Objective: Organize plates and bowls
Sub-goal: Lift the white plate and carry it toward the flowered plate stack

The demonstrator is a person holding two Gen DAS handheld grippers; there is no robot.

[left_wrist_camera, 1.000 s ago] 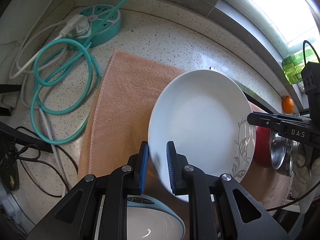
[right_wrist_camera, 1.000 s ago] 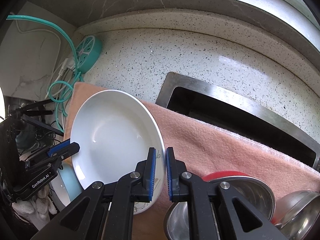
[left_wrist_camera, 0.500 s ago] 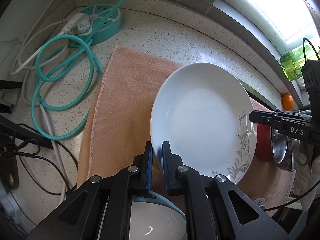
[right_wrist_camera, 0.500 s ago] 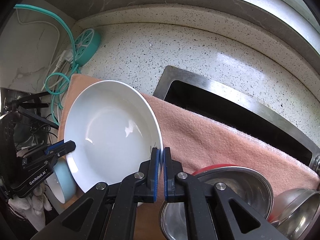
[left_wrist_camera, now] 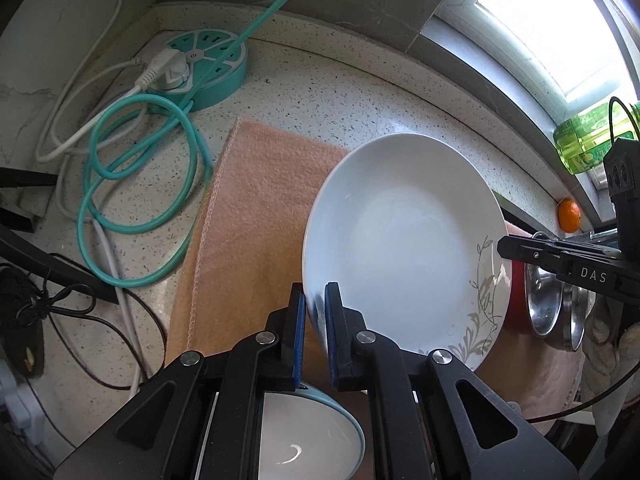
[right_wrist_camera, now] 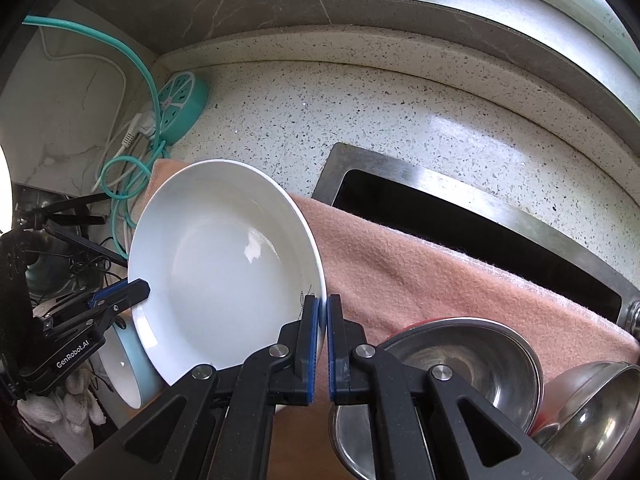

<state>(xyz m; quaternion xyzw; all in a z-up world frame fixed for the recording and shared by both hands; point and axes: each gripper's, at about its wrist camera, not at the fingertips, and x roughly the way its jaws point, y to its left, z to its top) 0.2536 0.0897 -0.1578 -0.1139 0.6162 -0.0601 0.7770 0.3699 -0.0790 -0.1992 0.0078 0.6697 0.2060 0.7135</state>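
A white plate with a grey leaf pattern on one side hangs tilted over the peach towel. My left gripper is shut on its near left rim. My right gripper is shut on the opposite rim of the same plate, by the leaf pattern. A light blue bowl with a white inside lies below the left gripper; the blue bowl also shows under the plate's left edge. Steel bowls nested in a red one sit to the right.
A teal round power strip with coiled teal and white cables lies at the back left. A steel sink opens behind the towel. A green bottle and an orange sit by the window sill.
Both grippers closed onto the plate's rim from open. The plate has lifted and tilted slightly; the hands barely moved.
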